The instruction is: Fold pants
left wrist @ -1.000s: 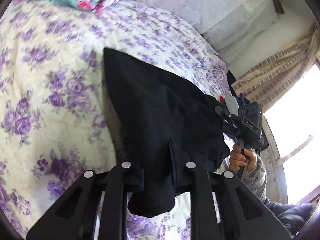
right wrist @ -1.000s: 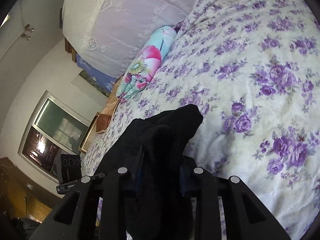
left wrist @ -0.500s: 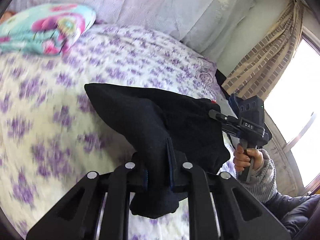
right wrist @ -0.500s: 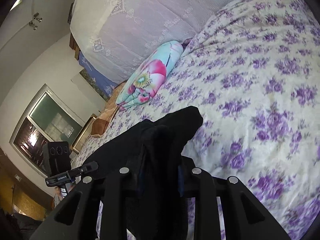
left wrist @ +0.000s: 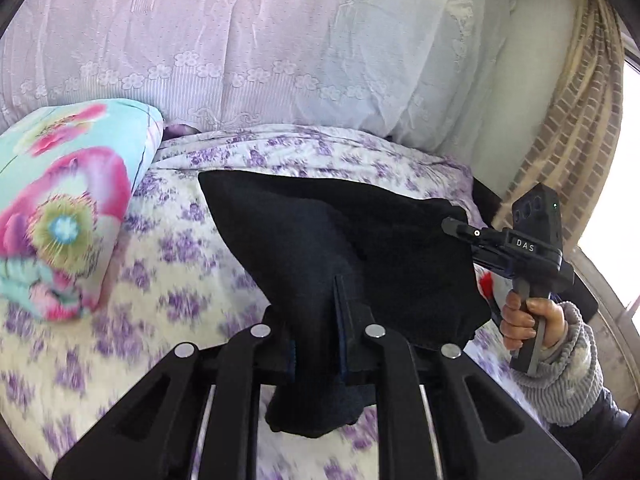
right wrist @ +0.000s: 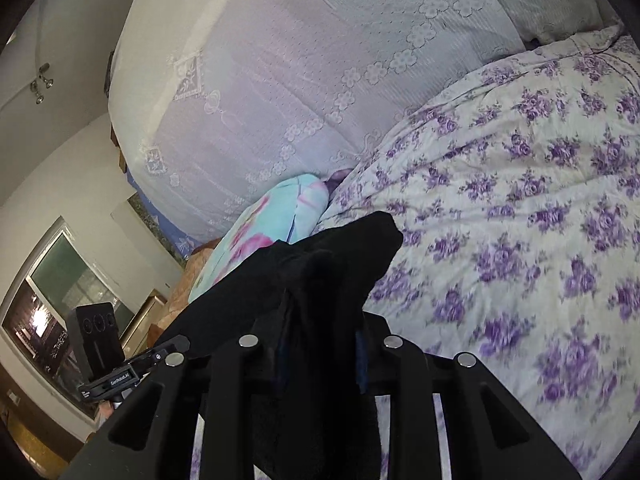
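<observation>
The black pants [left wrist: 340, 236] hang lifted above the bed, stretched between both grippers. My left gripper [left wrist: 320, 336] is shut on one bunched edge of the pants, with cloth drooping below the jaws. My right gripper [right wrist: 320, 340] is shut on the other edge of the pants [right wrist: 320, 264]. In the left wrist view the right gripper [left wrist: 516, 248] shows at the right, held by a hand in a grey sleeve. In the right wrist view the left gripper [right wrist: 112, 364] shows at the lower left.
The bed has a cream cover with purple flowers [right wrist: 520, 220]. A turquoise and pink floral pillow [left wrist: 60, 208] lies at the left. A pale lace-covered headboard [left wrist: 260, 40] stands behind. A curtain [left wrist: 576, 120] and bright window are at the right.
Both grippers have risen and tilted up toward the headboard, carrying the pants forward over the bed. The floral pillow now sits closer at the left.
</observation>
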Demonstrator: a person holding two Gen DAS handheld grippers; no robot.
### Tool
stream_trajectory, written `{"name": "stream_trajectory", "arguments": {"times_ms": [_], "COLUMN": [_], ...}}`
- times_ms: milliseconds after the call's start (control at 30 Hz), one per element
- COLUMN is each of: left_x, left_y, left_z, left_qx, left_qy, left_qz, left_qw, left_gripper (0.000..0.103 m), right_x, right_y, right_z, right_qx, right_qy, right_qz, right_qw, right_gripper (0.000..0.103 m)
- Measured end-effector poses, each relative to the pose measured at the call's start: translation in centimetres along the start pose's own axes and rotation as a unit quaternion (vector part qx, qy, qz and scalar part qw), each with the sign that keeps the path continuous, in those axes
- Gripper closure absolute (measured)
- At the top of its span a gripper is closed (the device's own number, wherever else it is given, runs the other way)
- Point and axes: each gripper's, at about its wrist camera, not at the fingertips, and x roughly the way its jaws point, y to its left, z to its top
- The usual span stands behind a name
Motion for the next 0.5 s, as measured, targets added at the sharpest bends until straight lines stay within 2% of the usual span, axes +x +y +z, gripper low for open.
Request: {"name": "stream_trajectory", "arguments": {"times_ms": [100,167,267,300,333,367,400,467,500], "left_x": [3.9,7.8,13.8,15.6,15.9,15.5,15.3,14.9,14.5], "left_y": [2.4,5.2,9.4,10.9,11.8,12.3,12.8,13.1,13.2], "left_z": [1.2,0.9,-1.6,-3.0,-3.7,-4.1,-4.0,-3.8,-3.8], "left_qx": [-0.014,-0.044,-0.101,-0.127,-0.146,-0.159,-0.169,-0.182,-0.183], "left_qy": [0.008,0.031,0.099,0.123,0.117,0.104,0.108,0.11,0.107], "left_qz": [0.012,0.022,0.045,0.059,0.045,0.028,0.018,0.017,0.024], "left_qw": [0.9998,0.9983,0.9889,0.9825,0.9813,0.9813,0.9795,0.977,0.977], "left_gripper": [0.09,0.09,0.089,0.08,0.078,0.076,0.073,0.069,0.066], "right_x": [4.2,6.9,11.5,12.8,13.5,13.4,13.1,12.7,12.3], "right_y": [-3.7,-6.4,-11.2,-12.8,-14.1,-14.8,-15.3,-15.5,-15.1], "right_z": [1.8,2.1,1.0,0.1,-0.7,-1.2,-1.3,-1.2,-1.1], "right_qx": [0.027,0.046,0.084,0.096,0.106,0.115,0.125,0.134,0.13], "right_qy": [0.005,0.012,0.044,0.056,0.057,0.046,0.037,0.033,0.028], "right_qz": [-0.016,-0.039,-0.093,-0.125,-0.136,-0.117,-0.096,-0.087,-0.1], "right_qw": [0.999,0.998,0.991,0.986,0.983,0.985,0.987,0.987,0.986], "right_gripper": [0.078,0.077,0.076,0.069,0.064,0.063,0.063,0.06,0.057]}}
